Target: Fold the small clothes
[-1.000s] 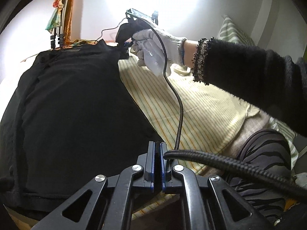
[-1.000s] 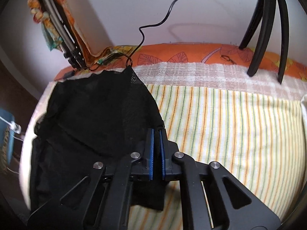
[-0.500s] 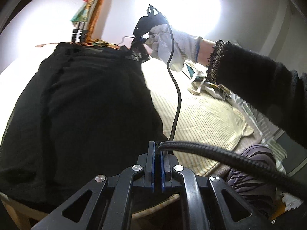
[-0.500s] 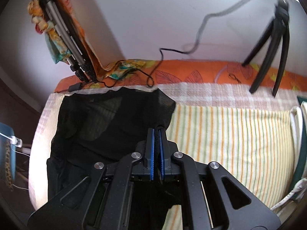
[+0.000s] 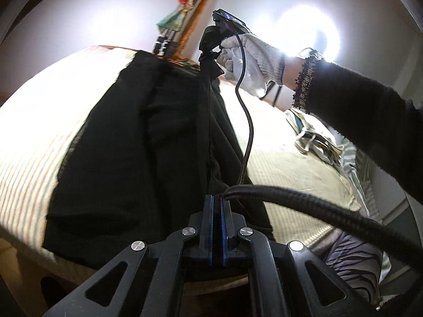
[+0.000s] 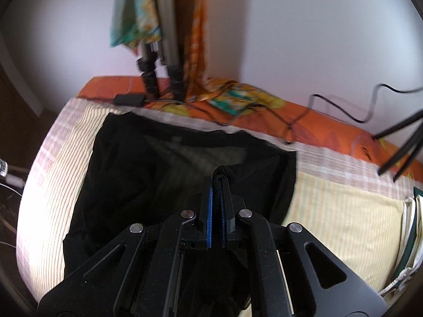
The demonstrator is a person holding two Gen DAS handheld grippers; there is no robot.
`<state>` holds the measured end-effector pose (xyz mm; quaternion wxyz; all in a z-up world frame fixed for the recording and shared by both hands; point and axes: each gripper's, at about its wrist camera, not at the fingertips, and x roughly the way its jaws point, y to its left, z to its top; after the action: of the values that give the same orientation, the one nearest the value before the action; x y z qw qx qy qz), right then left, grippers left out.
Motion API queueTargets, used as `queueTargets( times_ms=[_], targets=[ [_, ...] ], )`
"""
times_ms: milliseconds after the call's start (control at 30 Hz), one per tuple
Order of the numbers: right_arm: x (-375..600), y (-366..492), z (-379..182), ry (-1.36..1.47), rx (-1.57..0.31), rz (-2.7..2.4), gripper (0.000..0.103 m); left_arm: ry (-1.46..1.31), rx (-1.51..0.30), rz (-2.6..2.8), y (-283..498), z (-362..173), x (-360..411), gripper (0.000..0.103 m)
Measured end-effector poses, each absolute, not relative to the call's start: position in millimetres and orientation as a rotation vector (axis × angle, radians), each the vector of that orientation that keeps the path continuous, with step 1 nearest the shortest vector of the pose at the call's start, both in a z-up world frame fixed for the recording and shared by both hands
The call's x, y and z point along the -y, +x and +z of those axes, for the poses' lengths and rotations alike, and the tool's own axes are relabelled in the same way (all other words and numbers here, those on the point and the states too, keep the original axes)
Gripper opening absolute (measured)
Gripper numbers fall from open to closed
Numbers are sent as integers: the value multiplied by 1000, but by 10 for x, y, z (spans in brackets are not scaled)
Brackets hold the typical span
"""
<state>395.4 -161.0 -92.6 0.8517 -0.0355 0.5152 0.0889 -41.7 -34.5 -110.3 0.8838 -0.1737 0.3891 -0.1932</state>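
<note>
A black garment (image 5: 137, 142) lies on the striped bed cover (image 5: 34, 121), its right edge lifted. My left gripper (image 5: 217, 198) is shut on the near right edge of the garment. My right gripper (image 6: 216, 182) is shut on the far right corner of the garment (image 6: 164, 185) and holds it raised over the cloth. In the left wrist view the right gripper (image 5: 211, 52) shows in a white-gloved hand (image 5: 251, 55), with the black cloth hanging from it.
A tripod (image 6: 158, 60) draped with a colourful scarf stands at the back wall. Cables (image 6: 290, 116) run across the orange bedding (image 6: 330, 129). A second tripod's legs (image 6: 401, 148) are at the right. Folded clothes (image 5: 317, 142) lie on the right. A braided cable (image 5: 304, 206) crosses my left gripper.
Both grippers have lifted the garment's right edge and carried it leftward over the cloth. The right gripper has swung left toward the tripod corner.
</note>
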Motion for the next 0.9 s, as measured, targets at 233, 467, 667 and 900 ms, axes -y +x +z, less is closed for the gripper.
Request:
queueTargets(
  times_ms=[233, 467, 667, 900],
  targets=[
    [1337, 4063, -1189, -57, -1144, 278, 6, -352, -835, -363, -373, -1169, 276, 2],
    [1454, 3865, -874, 53, -1096, 451, 46, -294, -825, -357, -423, -1082, 345, 29],
    [2123, 3389, -62, 192, -965, 495, 47, -223, -798, -350, -544, -931, 268, 39],
    [2721, 2211, 283, 239, -903, 528, 47, -132, -801, -322, -746, -778, 23, 39]
  ],
)
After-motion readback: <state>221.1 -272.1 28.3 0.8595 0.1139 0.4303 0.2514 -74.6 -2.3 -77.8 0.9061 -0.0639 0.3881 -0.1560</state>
